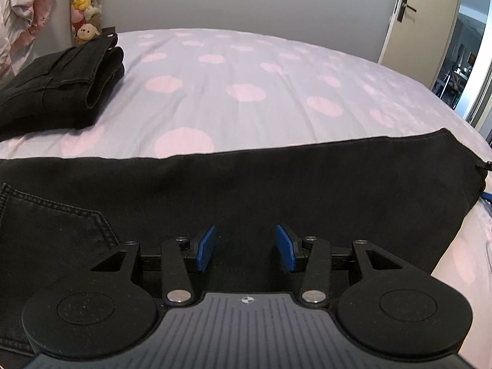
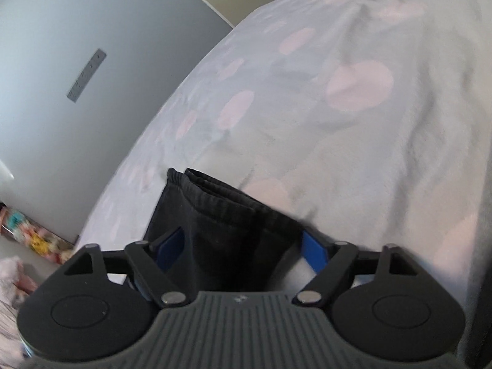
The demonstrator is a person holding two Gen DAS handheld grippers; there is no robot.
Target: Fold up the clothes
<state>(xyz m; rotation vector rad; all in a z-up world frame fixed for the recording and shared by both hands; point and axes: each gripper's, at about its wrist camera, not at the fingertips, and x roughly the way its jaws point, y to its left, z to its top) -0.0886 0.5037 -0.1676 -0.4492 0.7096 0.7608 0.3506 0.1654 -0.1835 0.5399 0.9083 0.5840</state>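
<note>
A pair of black jeans [image 1: 276, 190] lies flat across the near side of the bed, with a stitched back pocket [image 1: 46, 215] at the left. My left gripper [image 1: 246, 247] hovers low over the jeans. It is open, its blue pads [image 1: 206, 249] apart with only flat cloth beneath them. In the right wrist view the jeans' stacked leg hems [image 2: 221, 215] reach in between the fingers of my right gripper [image 2: 243, 247]. Its jaws stand wide, and the blue pads [image 2: 313, 252] sit at either side of the cloth without pressing on it.
A second pair of black jeans [image 1: 61, 83] lies folded at the far left of the lilac bedspread with pink blotches [image 1: 246, 92]. Crumpled pale bedding [image 1: 21, 15] and plush toys [image 1: 84, 6] sit beyond it. A door [image 1: 424, 15] stands open at the right, and a grey wall [image 2: 61, 77] borders the bed.
</note>
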